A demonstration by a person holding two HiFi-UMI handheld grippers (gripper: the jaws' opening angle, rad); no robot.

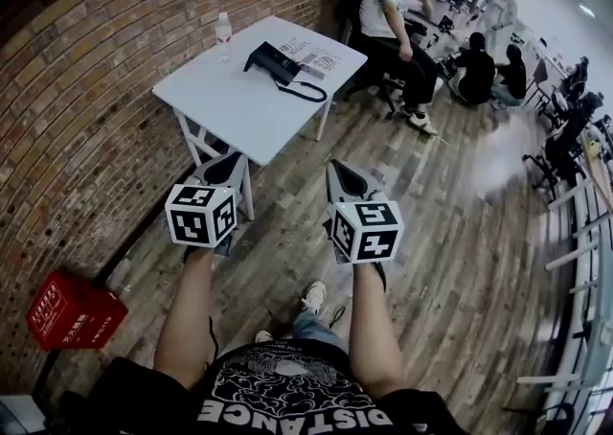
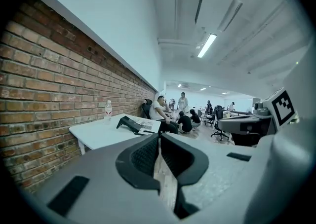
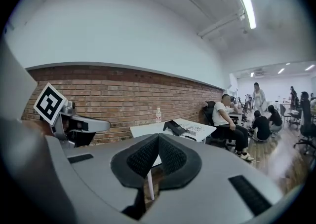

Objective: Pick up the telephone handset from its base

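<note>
A black telephone (image 1: 275,63) with its handset on the base and a coiled cord lies on a white table (image 1: 230,98) by the brick wall. It also shows small in the left gripper view, telephone (image 2: 129,124), and in the right gripper view, telephone (image 3: 175,128). Both grippers are held in the air well short of the table, side by side. My left gripper (image 1: 228,171) is shut with nothing in it, and my right gripper (image 1: 341,178) is shut and empty too.
A clear water bottle (image 1: 223,33) and printed sheets (image 1: 311,57) share the table. A person on a chair (image 1: 395,26) sits just past it, with others further back. A red crate (image 1: 72,312) stands by the wall at my left. Wood floor lies between me and the table.
</note>
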